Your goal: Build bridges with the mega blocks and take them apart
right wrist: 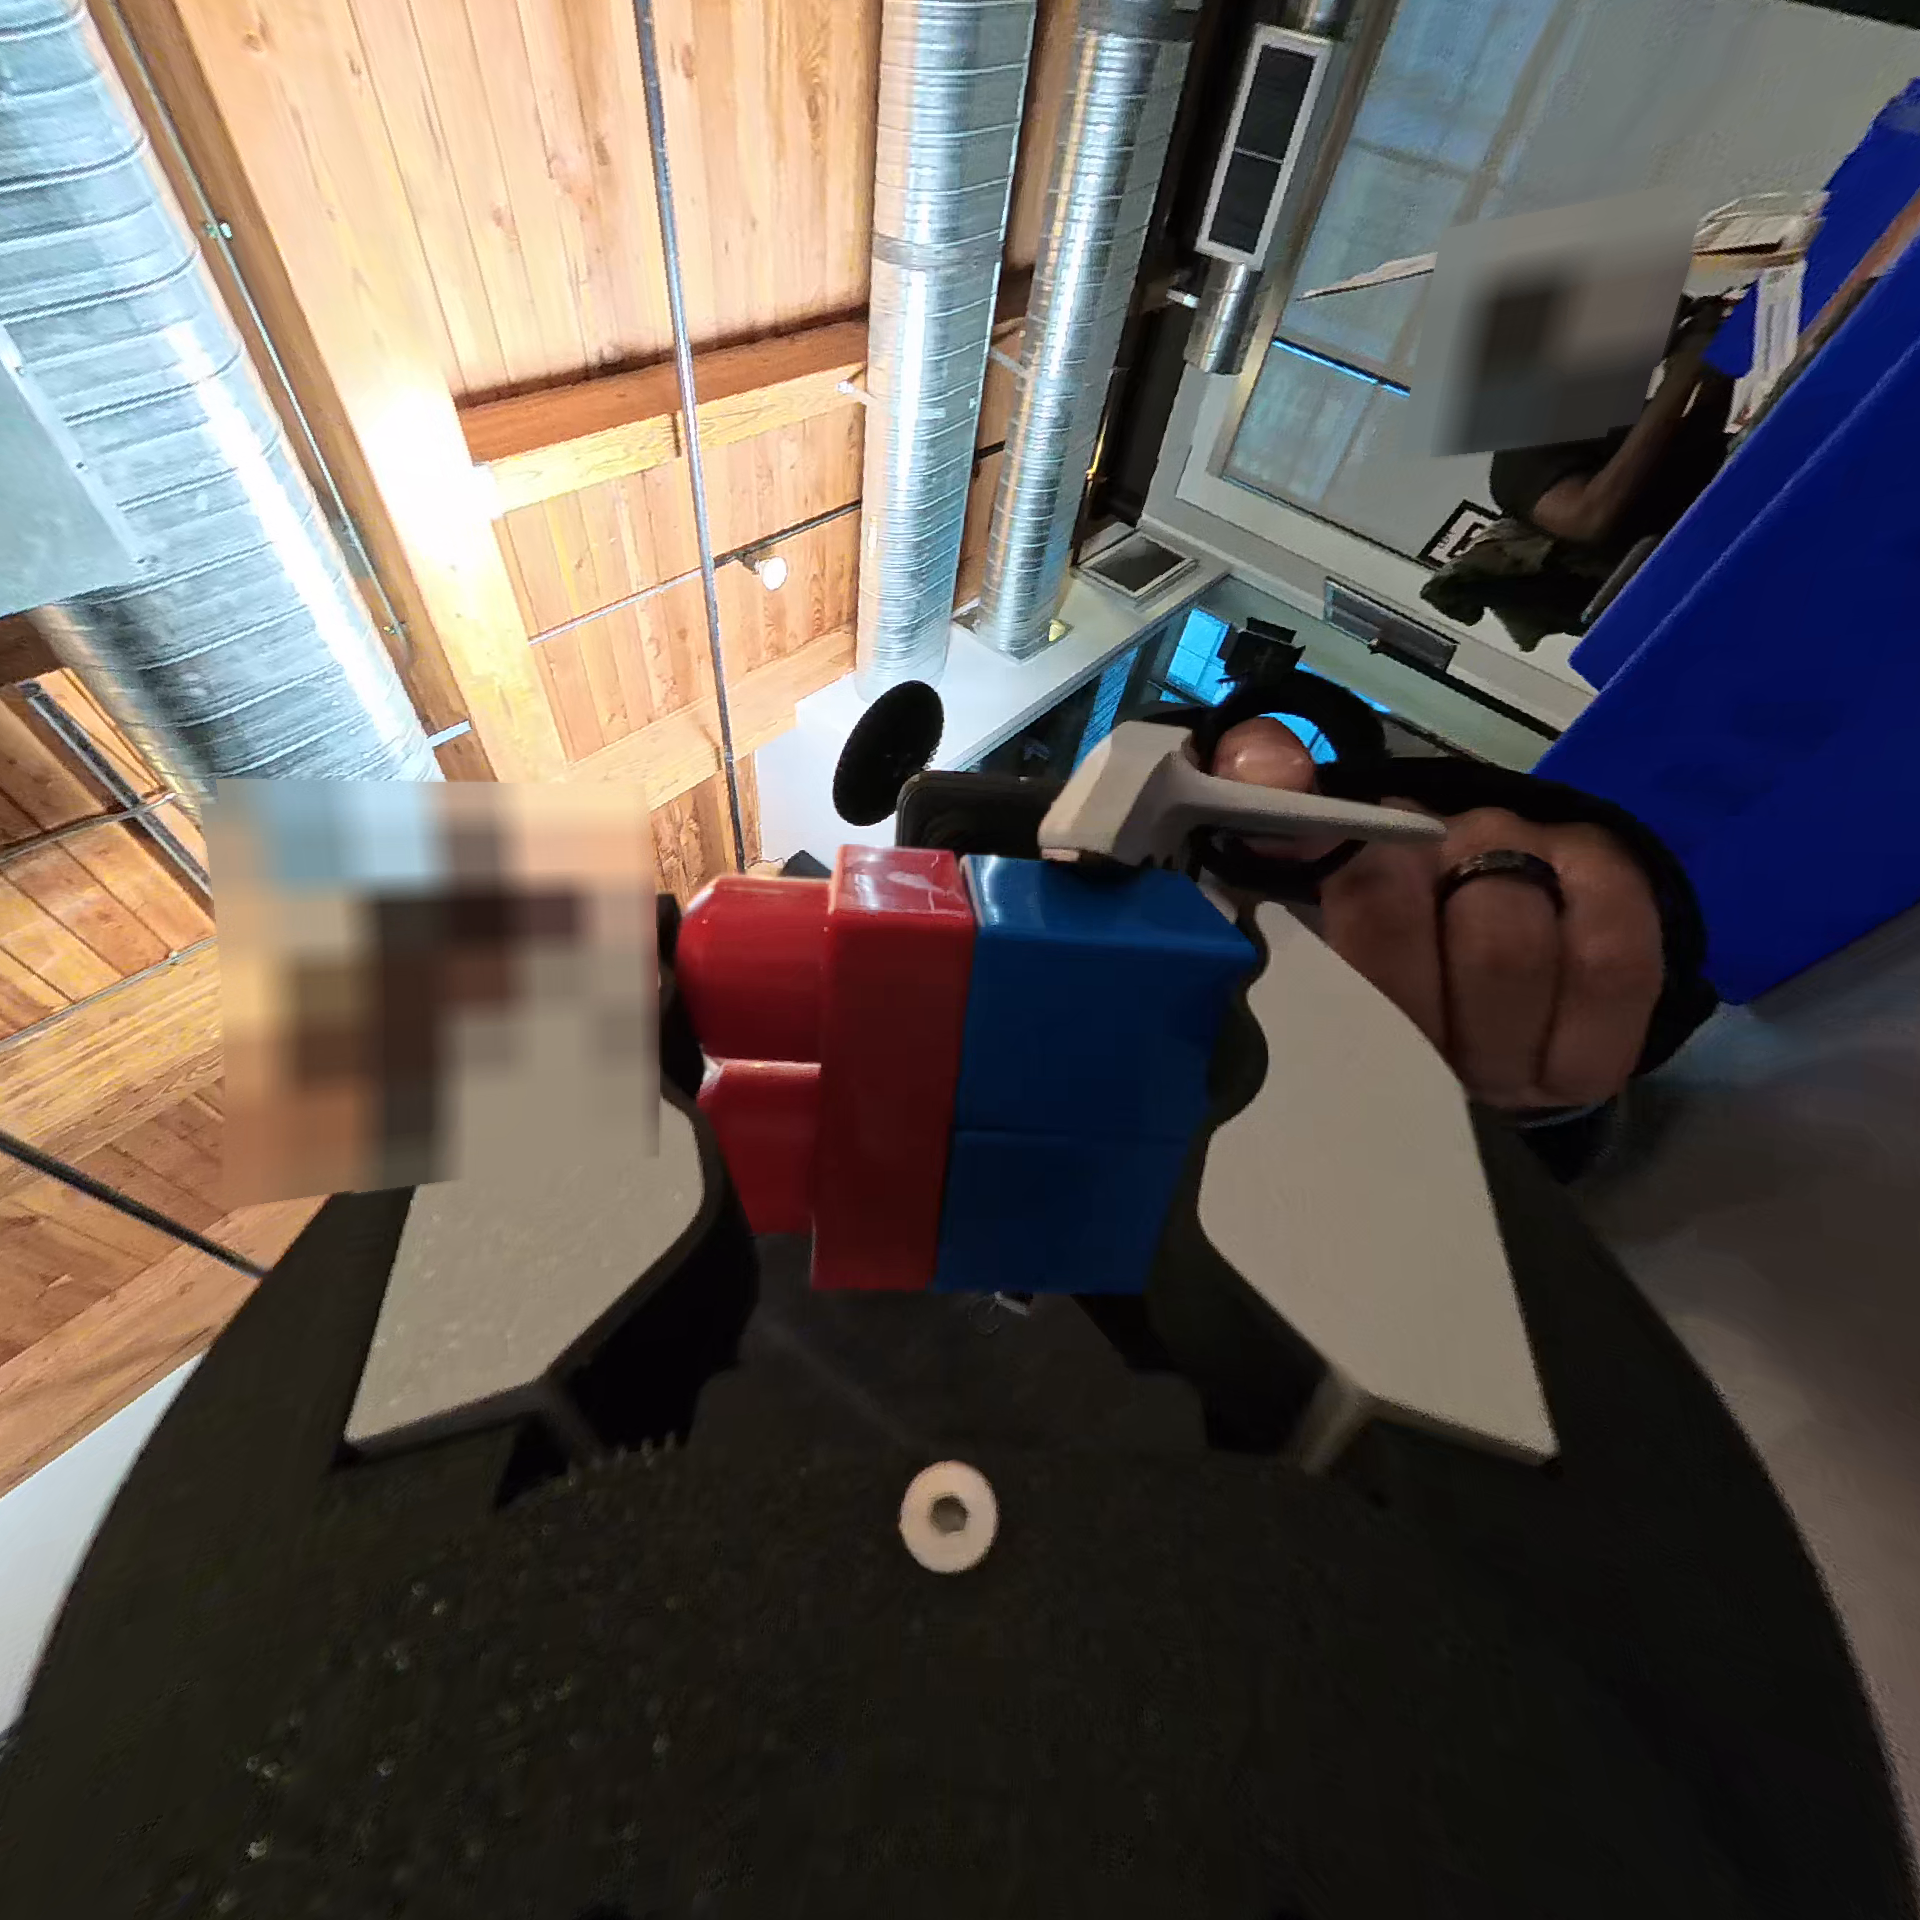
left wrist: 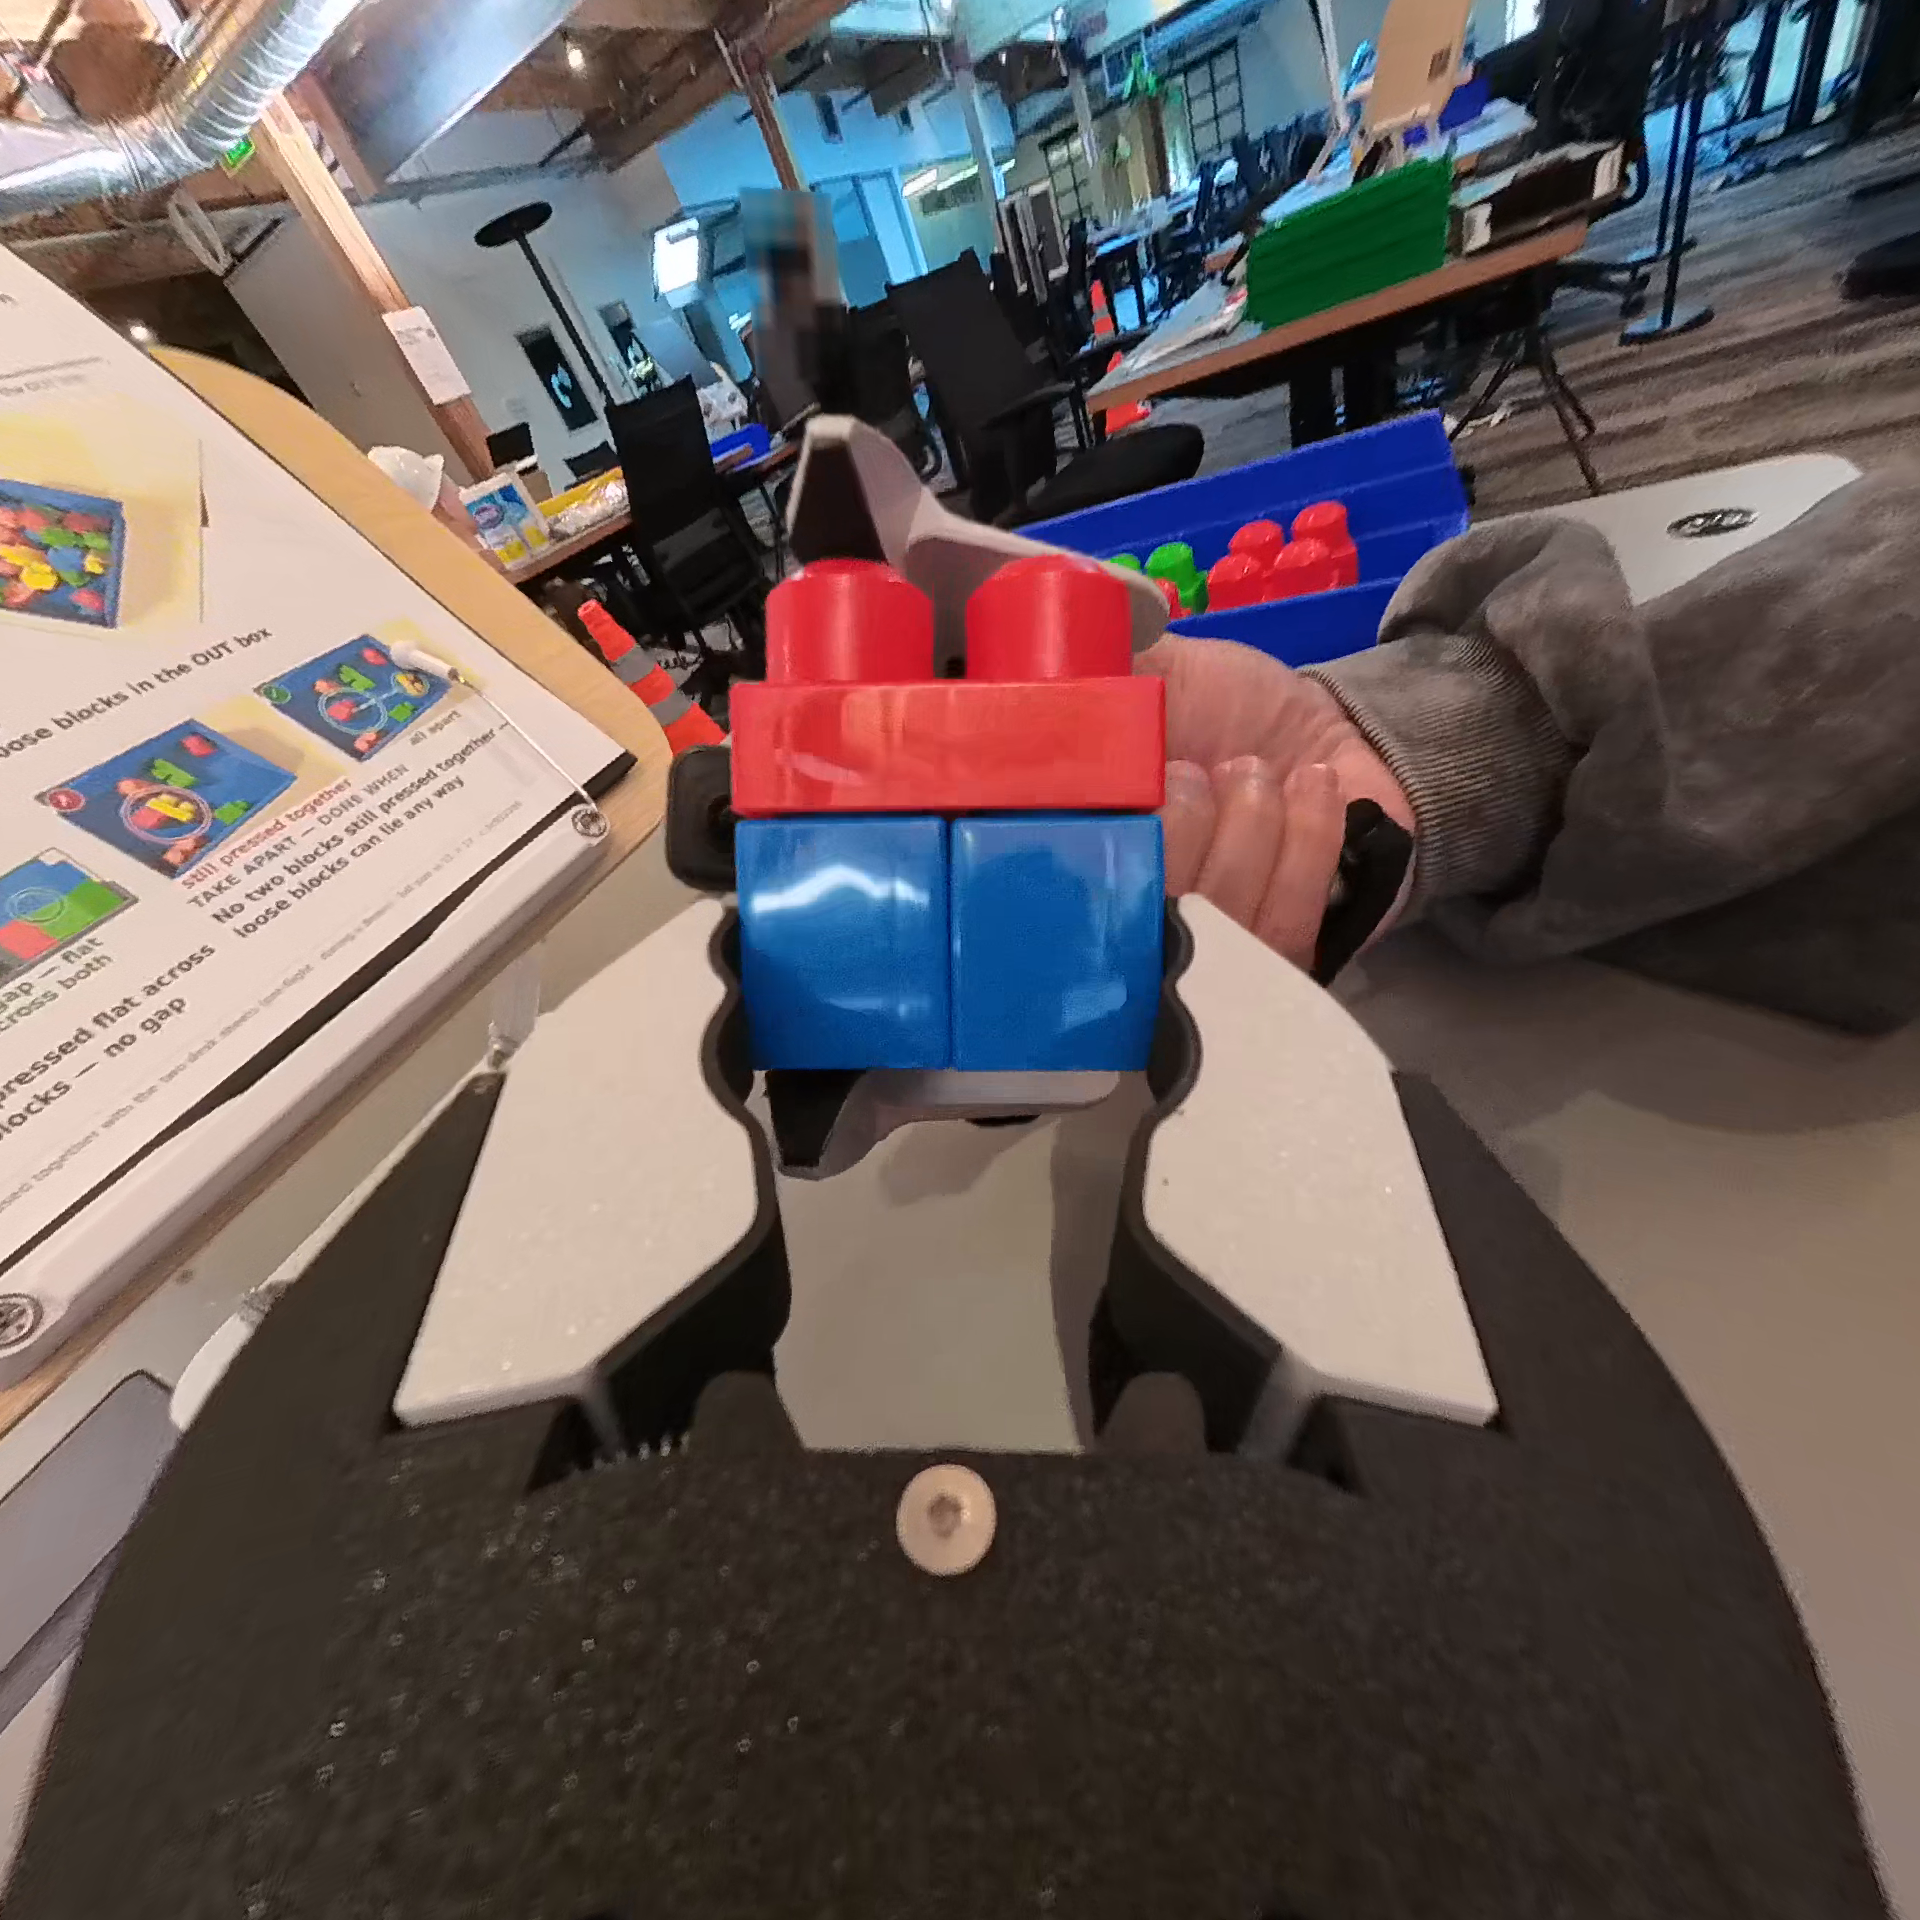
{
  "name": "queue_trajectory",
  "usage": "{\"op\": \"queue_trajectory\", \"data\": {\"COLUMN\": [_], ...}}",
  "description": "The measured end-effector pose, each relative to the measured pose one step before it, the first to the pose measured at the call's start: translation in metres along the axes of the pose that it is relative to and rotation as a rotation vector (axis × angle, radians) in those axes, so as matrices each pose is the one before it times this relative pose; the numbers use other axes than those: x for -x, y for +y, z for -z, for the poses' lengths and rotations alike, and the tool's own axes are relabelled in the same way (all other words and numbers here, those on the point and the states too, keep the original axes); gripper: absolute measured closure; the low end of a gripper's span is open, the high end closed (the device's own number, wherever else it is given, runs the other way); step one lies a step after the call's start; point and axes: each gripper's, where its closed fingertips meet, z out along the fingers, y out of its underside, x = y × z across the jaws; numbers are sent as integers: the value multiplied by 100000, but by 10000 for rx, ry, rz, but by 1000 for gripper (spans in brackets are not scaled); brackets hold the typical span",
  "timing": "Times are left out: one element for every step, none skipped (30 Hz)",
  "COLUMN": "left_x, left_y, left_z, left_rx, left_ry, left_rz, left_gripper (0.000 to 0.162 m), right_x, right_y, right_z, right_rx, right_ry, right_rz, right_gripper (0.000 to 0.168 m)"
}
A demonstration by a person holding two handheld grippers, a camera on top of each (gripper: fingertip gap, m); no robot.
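Left gripper pinching blue blocks, red block atop — right gripper seemingly clamping top and bottom.

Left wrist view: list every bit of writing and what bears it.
White laminated instruction sheet with coloured pictures: printed black and red lines, legible, wording not repeated here.
Small green ceiling sign: too small to read.
White paper on the wooden pillar: blurred.
Red and blue plastic block stack: no writing.
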Motion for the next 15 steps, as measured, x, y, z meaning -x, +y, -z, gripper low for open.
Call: {"op": "queue_trajectory", "data": {"left_x": [-16,-39,-28,-34,2,-12,34,-1,-63,-75,-30,98,139,41,74], "left_y": [88,28,7,4,47,35,111,10,-197,-261,-151,40,27,-109,-162], "left_z": [-21,-34,-34,-37,-53,-42,-34,2,64,85,47,12,20,71,98], "left_rx": [45,32,23,14,39,19,43,-8,-100,-106,-32,55,5,-66,-63], "left_ry": [-5,9,-10,-22,-35,8,16,8,24,17,-15,-92,-105,-15,-36], "left_rz": [3,12,-7,-24,-37,26,43,-20,-35,-62,-129,-146,-87,-41,7], "left_gripper": [88,88,88,88,88,88,88,87,87,87,87,87,88,88,88], "right_x": [-26,-40,23,14,-3,-41,-100,38,194,225,82,-75,-33,109,100], "right_y": [52,-2,55,18,-12,-16,-80,20,131,199,-41,-292,-224,-8,112], "right_z": [26,39,21,46,70,70,65,-7,-111,-141,-116,-61,-42,-101,10], "right_rx": [8,-19,15,21,-7,-23,-54,5,79,143,-17,-214,-220,-141,-70], "right_ry": [56,97,34,5,-76,-58,21,-55,-154,-123,49,149,50,-136,-178], "right_rz": [-2,-1,-10,33,-38,-86,-35,-28,-39,24,157,143,111,69,-64], "right_gripper": [71,71,71,71,71,71,71,71,71,71,71,72,71,72,71]}}
